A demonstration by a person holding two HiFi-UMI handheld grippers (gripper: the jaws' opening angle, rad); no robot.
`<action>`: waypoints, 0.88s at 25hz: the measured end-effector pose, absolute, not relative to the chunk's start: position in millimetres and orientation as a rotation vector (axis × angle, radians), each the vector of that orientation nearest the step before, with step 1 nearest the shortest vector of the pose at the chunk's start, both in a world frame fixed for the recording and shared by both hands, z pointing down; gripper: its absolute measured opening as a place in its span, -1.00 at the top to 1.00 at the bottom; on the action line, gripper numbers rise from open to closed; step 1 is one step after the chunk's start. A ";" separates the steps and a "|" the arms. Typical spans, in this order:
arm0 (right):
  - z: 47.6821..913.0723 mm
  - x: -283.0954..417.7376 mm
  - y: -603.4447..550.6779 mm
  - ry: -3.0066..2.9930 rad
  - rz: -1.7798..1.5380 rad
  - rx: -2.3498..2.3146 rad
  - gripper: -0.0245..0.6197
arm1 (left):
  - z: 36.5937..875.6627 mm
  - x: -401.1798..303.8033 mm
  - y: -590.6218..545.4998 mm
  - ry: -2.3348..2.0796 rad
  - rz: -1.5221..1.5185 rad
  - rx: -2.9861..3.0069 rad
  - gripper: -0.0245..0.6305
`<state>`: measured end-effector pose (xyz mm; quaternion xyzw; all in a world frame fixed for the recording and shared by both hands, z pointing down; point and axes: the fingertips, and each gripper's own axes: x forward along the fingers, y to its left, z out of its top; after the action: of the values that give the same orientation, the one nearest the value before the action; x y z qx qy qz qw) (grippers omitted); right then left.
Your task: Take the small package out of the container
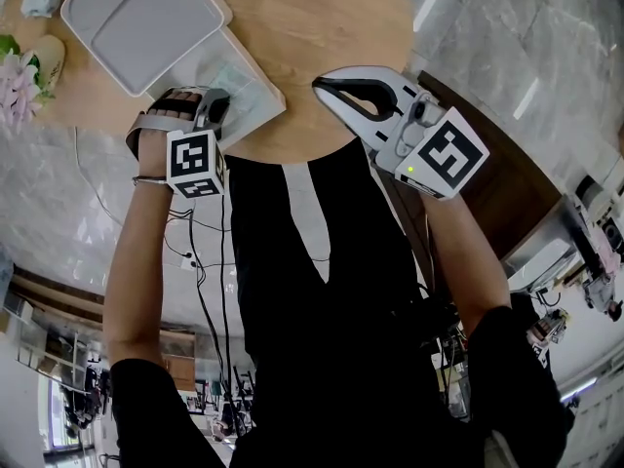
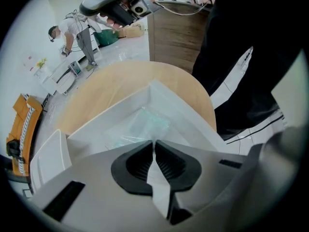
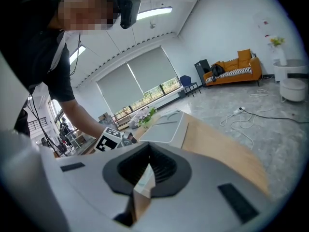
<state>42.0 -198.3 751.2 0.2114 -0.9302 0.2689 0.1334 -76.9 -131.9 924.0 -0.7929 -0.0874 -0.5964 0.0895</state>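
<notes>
Well, overhead, the left gripper (image 1: 216,107) points steeply into the container (image 1: 271,100), the right gripper (image 1: 320,84) held aside for room. Left gripper view: jaws pinched on the small package (image 2: 140,127) inside, presumably to lift it; right gripper view: jaws together, empty.

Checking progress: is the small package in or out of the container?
In: the small package lies inside the container, edge pinched by the left gripper.
</notes>
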 end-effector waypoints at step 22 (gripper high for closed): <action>548.1 6.8 -220.4 -2.885 0.496 0.592 0.89 | 680.6 -82.3 -157.8 0.241 -1.635 -2.556 0.86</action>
<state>6.8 -220.4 548.1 0.1976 -0.9631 0.1657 0.0774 -82.3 -157.8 680.6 -0.8388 0.0791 -0.5364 0.0489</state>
